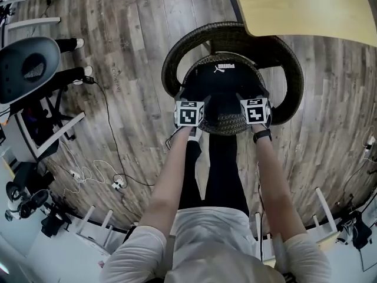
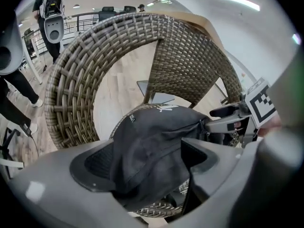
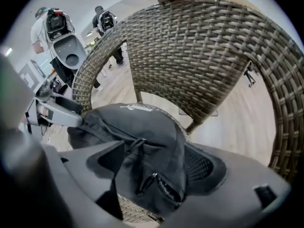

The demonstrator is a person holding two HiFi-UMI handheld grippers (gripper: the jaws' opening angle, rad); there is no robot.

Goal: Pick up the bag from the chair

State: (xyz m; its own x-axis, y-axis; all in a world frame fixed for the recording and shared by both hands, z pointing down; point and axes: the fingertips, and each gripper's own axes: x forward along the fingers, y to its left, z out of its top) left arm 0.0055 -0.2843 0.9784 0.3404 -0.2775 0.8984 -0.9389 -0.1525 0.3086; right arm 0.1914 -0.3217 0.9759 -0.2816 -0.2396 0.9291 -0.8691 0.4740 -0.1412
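Observation:
A black bag (image 1: 224, 81) with a white logo lies on the seat of a round wicker chair (image 1: 177, 52). My left gripper (image 1: 189, 108) is at the bag's near left side and my right gripper (image 1: 254, 106) at its near right side. In the left gripper view the bag's fabric (image 2: 152, 141) bunches up between the jaws of the left gripper (image 2: 145, 163), which is shut on it. In the right gripper view the right gripper (image 3: 152, 167) is shut on a folded, zippered part of the bag (image 3: 142, 132). The wicker seat (image 2: 156, 208) shows under the bag.
A light wooden table top (image 1: 306, 5) stands just beyond the chair at the top right. A grey chair (image 1: 26, 66) and equipment are at the left, with cables (image 1: 94, 173) on the wooden floor. The chair's backrest (image 3: 199, 56) curves round behind the bag.

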